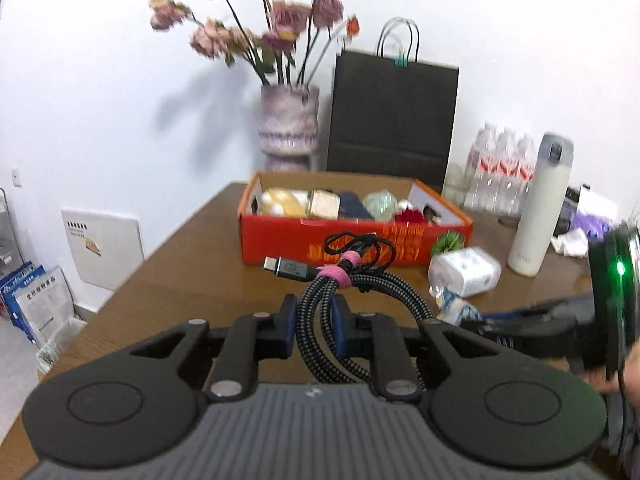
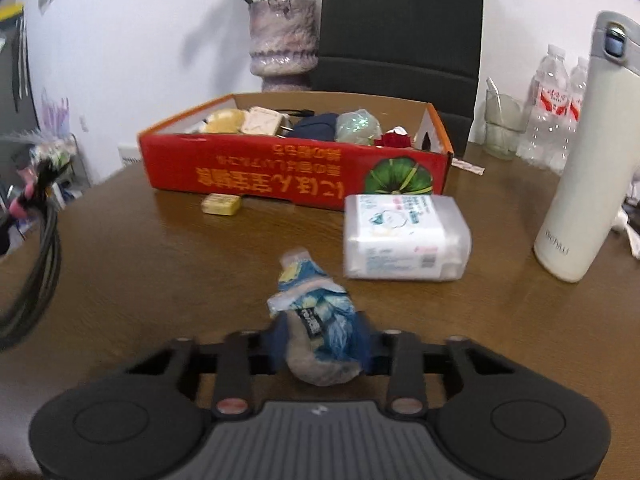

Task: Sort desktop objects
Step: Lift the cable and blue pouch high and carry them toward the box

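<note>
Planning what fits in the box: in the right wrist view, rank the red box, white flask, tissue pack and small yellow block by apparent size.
1. red box
2. white flask, nearer the camera, so unsure
3. tissue pack
4. yellow block

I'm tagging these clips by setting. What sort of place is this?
Probably an office or meeting room: a brown table, a black chair against a plain wall, shrink-wrapped water bottles, and a vase of flowers.

light: bright, even, indoor | shadow: soft, pink dried flowers [image 1: 256,28] on white wall [image 1: 100,92] | blur: motion smear | edges: fisheye bend, dark corners
</note>
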A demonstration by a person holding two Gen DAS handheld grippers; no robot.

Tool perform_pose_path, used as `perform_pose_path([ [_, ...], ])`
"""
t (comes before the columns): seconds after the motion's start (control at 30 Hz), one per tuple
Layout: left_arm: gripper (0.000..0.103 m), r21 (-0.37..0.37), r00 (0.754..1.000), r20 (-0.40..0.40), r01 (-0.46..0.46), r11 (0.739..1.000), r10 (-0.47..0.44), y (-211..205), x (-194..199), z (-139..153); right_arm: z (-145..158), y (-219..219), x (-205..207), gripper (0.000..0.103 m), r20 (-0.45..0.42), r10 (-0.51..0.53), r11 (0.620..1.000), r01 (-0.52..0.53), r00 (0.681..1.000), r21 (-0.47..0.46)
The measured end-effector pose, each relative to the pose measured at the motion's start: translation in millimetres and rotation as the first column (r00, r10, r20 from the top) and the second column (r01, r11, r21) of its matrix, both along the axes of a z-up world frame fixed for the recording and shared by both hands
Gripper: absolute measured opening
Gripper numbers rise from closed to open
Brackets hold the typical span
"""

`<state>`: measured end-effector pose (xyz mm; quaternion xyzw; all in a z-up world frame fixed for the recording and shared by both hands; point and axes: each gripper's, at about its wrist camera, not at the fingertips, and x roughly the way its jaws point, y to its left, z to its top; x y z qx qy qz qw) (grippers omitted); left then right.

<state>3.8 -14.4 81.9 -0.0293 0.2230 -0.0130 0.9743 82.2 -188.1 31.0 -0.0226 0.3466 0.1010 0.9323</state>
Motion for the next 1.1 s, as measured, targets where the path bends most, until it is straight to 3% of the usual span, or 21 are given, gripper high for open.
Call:
perform_pose_path([
  [0.23, 0.018, -0.009, 0.996, 0.085, 0.014, 1.0, -0.013, -6.0, -37.4, 31.8, 55.3, -5.4, -64.7, 0.011, 0.146, -0.048, 0.998, 0.043, 0.988, 0.036],
  [0.33, 0.018, -0.002, 0.985, 0.168, 0.028, 1.0, -0.027, -10.1, -51.9, 64.3, 103.4, -11.2, -97.8, 0.011, 0.274, -0.059, 0.997, 0.043, 0.96, 0.065],
  [0.4, 0.018, 0.011, 0.968, 0.244, 0.065, 0.998, -0.066, -11.9, -58.2, 97.2, 139.7, -11.3, -114.1, 0.011, 0.358, -0.037, 0.999, 0.027, 0.933, 0.033],
  [0.47, 0.018, 0.059, 0.935, 0.342, 0.081, 0.995, -0.096, -15.1, -65.4, 141.7, 179.6, -11.5, -123.1, 0.011, 0.433, -0.012, 1.0, 0.02, 0.901, -0.014],
  [0.53, 0.018, 0.091, 0.912, 0.391, 0.099, 0.991, -0.127, -16.0, -68.8, 185.7, 224.9, -14.0, -129.6, 0.011, 0.501, -0.004, 0.999, 0.029, 0.866, -0.042],
  [0.7, 0.018, 0.11, 0.889, 0.434, 0.111, 0.988, -0.149, -12.4, -68.5, 297.0, 339.8, -18.8, -146.1, 0.011, 0.616, 0.029, 0.997, 0.018, 0.787, -0.07],
  [0.87, 0.018, 0.182, 0.877, 0.468, 0.027, 0.983, -0.11, -5.1, -71.3, 411.2, 452.7, -19.3, -159.4, 0.011, 0.631, 0.09, 0.995, -0.038, 0.771, -0.096],
  [1.03, 0.018, 0.171, 0.862, 0.507, -0.095, 0.981, -0.005, 12.7, -96.3, 528.4, 555.9, -31.3, -166.7, 0.011, 0.628, 0.053, 0.996, 0.007, 0.777, -0.092],
  [1.1, 0.018, 0.182, 0.848, 0.529, -0.156, 0.971, 0.037, 11.4, -110.0, 558.1, 592.6, -37.5, -174.0, 0.011, 0.634, 0.022, 0.995, 0.045, 0.773, -0.089],
])
